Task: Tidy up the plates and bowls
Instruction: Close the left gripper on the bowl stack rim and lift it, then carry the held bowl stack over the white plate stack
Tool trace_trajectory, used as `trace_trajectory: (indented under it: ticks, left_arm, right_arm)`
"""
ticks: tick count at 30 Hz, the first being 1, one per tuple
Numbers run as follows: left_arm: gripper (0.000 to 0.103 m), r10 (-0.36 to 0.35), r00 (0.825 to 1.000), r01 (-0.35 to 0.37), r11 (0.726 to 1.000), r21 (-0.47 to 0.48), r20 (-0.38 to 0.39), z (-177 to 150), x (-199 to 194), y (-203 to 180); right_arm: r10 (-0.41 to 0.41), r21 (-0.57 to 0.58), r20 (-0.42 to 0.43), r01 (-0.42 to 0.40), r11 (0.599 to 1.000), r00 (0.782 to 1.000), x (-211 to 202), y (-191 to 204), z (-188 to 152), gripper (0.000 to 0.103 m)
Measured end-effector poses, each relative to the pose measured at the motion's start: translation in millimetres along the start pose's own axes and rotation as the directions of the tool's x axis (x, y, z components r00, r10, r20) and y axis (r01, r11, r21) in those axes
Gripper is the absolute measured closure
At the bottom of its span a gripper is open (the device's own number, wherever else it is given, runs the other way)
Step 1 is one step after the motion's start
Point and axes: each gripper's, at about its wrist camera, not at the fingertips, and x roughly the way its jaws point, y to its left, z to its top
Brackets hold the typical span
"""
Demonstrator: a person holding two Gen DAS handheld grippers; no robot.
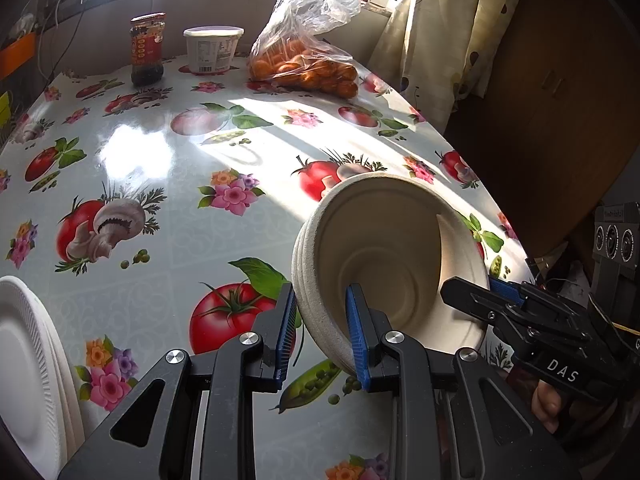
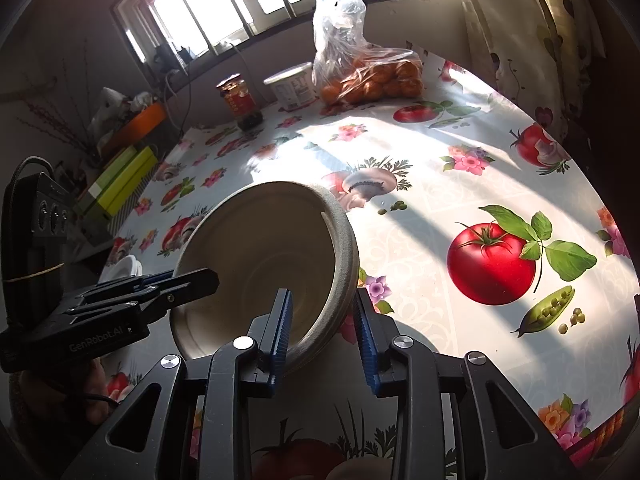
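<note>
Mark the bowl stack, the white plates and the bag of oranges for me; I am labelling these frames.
bowl stack (image 1: pixel 400 248), left wrist view, inner wall.
white plates (image 1: pixel 24 360), left wrist view, top plate's face.
bag of oranges (image 2: pixel 372 80), right wrist view, fruit-filled lower part.

Inventory, counted:
- Bowls: a nested stack of beige pulp bowls, rims suggesting about three; exact number unclear. Between the two grippers.
- Plates: one stack of white plates, at least two, left of the left gripper.
- Jar: one, far ahead.
- Tub: one white, lidded, beside the jar.
- Bag of oranges: one; fruit too many to count.
- Grippers: two, the right gripper included.
</note>
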Motion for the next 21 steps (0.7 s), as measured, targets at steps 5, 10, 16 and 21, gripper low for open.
trace_trajectory:
  ticks: [5,10,16,21]
  left_arm:
    - [0.076,0.002,1.000,-0.002,1.000,-0.001,0.001,0,-1,0]
    - [0.076,0.002,1.000,-0.002,1.000,0.005,0.003,0,-2,-2]
    - [0.076,0.001,1.000,-0.001,1.000,0.003,0.008,0,-4,-4]
    - [0.076,0.004,1.000,-0.004,1.000,0.005,0.012,2,-9,-5]
  right_arm:
    - [0.000,0.000,0.001,0.000,1.000,1.000,-1,0,0,0.073]
    - [-0.001,0.006,0.004,0.001,1.000,1.000,-4,0,1,0.073]
    - [-0.003,0.010,0.004,0.003,1.000,1.000,-7,0,2,0.073]
    - [0.003,0.011,0.010,-0.003,1.000,1.000,-10,2,2,0.073]
